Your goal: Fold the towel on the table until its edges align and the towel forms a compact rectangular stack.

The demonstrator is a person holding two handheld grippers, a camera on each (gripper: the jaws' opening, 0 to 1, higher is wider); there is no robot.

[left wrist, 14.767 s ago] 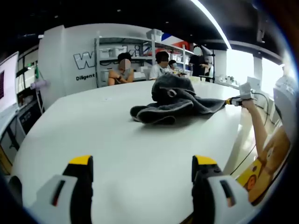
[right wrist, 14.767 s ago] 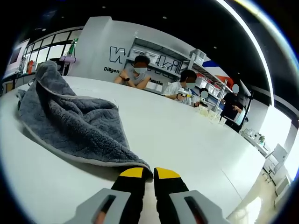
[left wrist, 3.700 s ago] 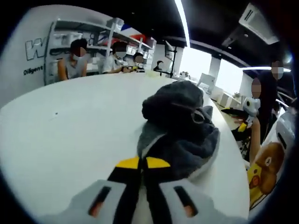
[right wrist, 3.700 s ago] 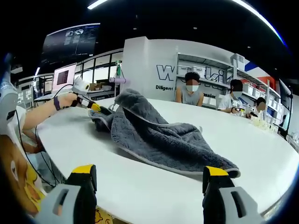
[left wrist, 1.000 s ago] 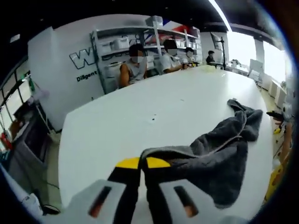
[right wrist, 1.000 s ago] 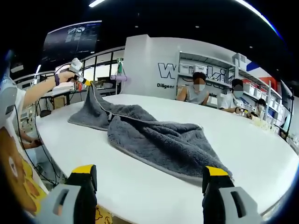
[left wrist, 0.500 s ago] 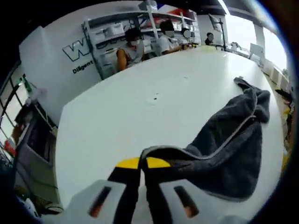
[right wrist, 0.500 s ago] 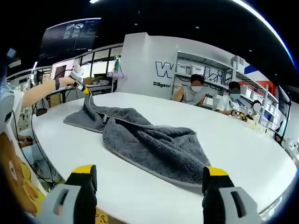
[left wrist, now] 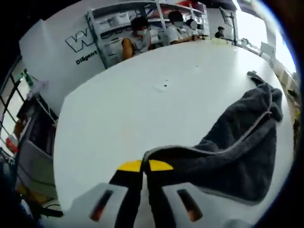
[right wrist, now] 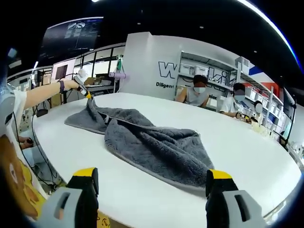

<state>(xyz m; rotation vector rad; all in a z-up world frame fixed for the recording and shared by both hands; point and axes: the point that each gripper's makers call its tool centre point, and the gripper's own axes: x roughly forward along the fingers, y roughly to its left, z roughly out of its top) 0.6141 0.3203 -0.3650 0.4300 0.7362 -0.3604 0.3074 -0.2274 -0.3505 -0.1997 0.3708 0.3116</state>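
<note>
- Lying loosely spread across the white counter (right wrist: 156,199), the grey towel (right wrist: 152,145) is rumpled and unfolded; light piping runs along its hem, and one part overlaps another near the middle in the right gripper view.
- Towel, left gripper view (left wrist: 237,152): one corner is pinched at the yellow jaw tips, and the cloth trails away from them toward the far right of the counter, partly lifted, probably so that the corner can be drawn out and the sheet flattened.
- Left gripper (left wrist: 145,166): jaws clenched on that towel corner, tips pressed together with the hem between them. In the right gripper view the same gripper (right wrist: 84,90) is held by an outstretched hand at the far end of the towel, raising that end a little above the counter.
- Right gripper (right wrist: 152,183): jaws released and wide apart, grasping nothing, hovering over the near counter edge just short of the towel's nearest corner; by my judgement it is placed to take that corner next.
- Progress, as a judgement: early, no aligned fold made yet; the cloth must first be laid flat.
- Surroundings: seated people (right wrist: 199,95) at the counter's far side, shelving (left wrist: 118,23) and a wall with large lettering (right wrist: 166,71) behind them, a dark screen (right wrist: 71,38) overhead.
</note>
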